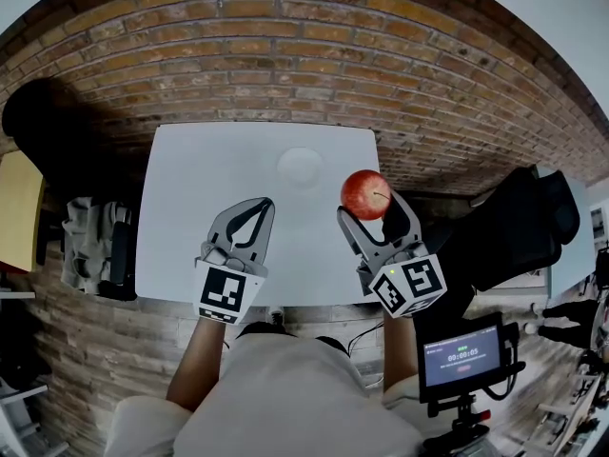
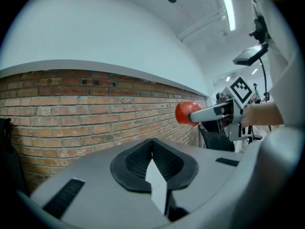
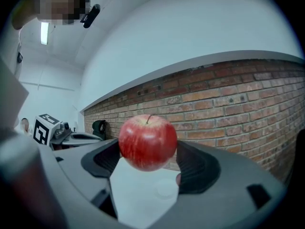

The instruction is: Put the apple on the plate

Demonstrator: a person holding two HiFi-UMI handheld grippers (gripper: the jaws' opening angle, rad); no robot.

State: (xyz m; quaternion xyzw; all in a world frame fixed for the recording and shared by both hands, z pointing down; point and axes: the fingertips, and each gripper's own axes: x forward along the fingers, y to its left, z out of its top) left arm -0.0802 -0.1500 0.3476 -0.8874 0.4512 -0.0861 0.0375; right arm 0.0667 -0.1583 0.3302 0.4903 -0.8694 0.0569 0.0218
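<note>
Closest to us, a small monitor (image 1: 461,355) on a stand sits at the lower right, beside our light-clothed lap (image 1: 285,398). Just ahead, our two forearms reach over the near edge of the white table (image 1: 181,217). The left gripper (image 1: 257,208) hangs over the table's near half with its jaws pressed together at the tips; in the left gripper view (image 2: 152,144) we find the dark pads meeting and nothing between them, only white tabletop showing through the gap behind. The right gripper (image 1: 371,215) sits near the table's right side, and its jaws pinch the red apple (image 1: 365,194) from both sides. In the right gripper view (image 3: 148,159) the apple (image 3: 147,142) stands stem up between the pads, lifted clear of the tabletop. From the left gripper view we also catch it from the side, a red ball (image 2: 187,112) at the tip of the right gripper's grey jaws. Further out, the white plate (image 1: 300,166) lies flat on the table toward its far edge, apart from the apple, which is in the air nearer to us and to the right of it; nothing lies on the plate. A black chair (image 1: 519,227) stands off the table's right side. Beyond everything runs the brick wall (image 1: 285,46)
</note>
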